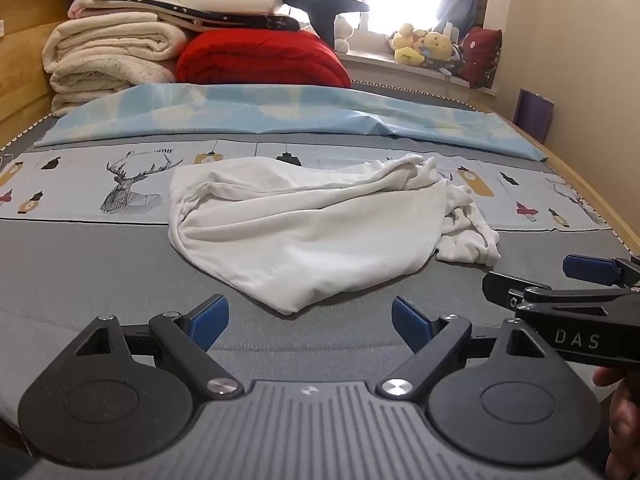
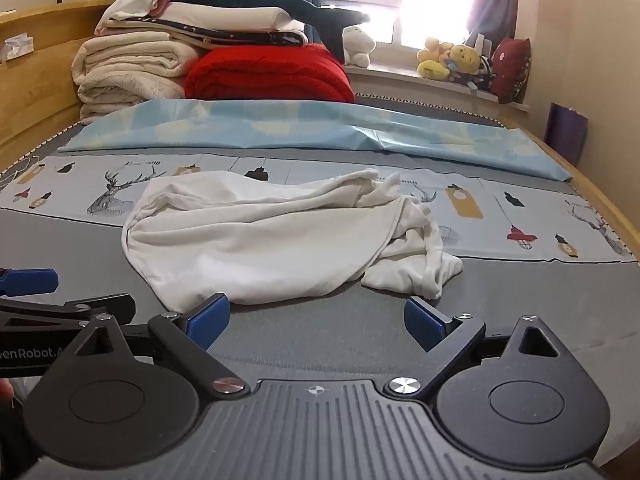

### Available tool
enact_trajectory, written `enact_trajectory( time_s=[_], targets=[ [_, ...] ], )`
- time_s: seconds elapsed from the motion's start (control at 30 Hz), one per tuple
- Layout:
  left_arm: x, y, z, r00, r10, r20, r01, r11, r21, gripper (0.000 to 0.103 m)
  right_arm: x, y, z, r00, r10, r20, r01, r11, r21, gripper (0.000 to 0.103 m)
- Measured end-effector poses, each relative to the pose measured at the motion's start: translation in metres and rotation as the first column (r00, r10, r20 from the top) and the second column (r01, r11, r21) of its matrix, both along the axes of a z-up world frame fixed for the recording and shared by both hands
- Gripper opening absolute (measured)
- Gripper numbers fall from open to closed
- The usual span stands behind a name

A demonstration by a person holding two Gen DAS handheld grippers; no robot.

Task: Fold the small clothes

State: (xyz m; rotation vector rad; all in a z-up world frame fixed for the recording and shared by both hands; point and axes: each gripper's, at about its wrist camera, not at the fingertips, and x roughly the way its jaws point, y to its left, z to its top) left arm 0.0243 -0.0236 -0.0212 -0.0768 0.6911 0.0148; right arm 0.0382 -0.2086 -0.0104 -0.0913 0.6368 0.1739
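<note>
A crumpled white garment (image 1: 304,232) lies on the grey bed cover, its bunched end to the right. In the left wrist view my left gripper (image 1: 310,322) stands open just in front of its near tip, nothing between the blue pads. The right gripper's side shows at the right edge (image 1: 560,300). In the right wrist view the same garment (image 2: 260,240) lies ahead and slightly left. My right gripper (image 2: 316,322) is open, its left pad (image 2: 210,316) right by the cloth's near hem. The left gripper's side shows at the left edge (image 2: 60,308).
A light blue sheet (image 1: 280,116) lies across the bed behind a printed strip with deer drawings (image 1: 128,188). Folded cream and red blankets (image 1: 260,58) are stacked at the head. Plush toys (image 1: 424,46) sit on the windowsill. A wooden bed rail (image 2: 592,196) runs along the right.
</note>
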Motion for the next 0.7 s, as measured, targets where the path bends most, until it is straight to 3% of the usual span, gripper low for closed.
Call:
enact_trajectory(
  time_s=[0.7],
  targets=[
    [-0.0002,0.0015,-0.0007,1.0,0.004,-0.006,-0.004,1.0,-0.008,0.092,0.001,0.0017,0.0004,1.0,0.002,0.002,-0.002,1.0,-0.001,0.095]
  ],
)
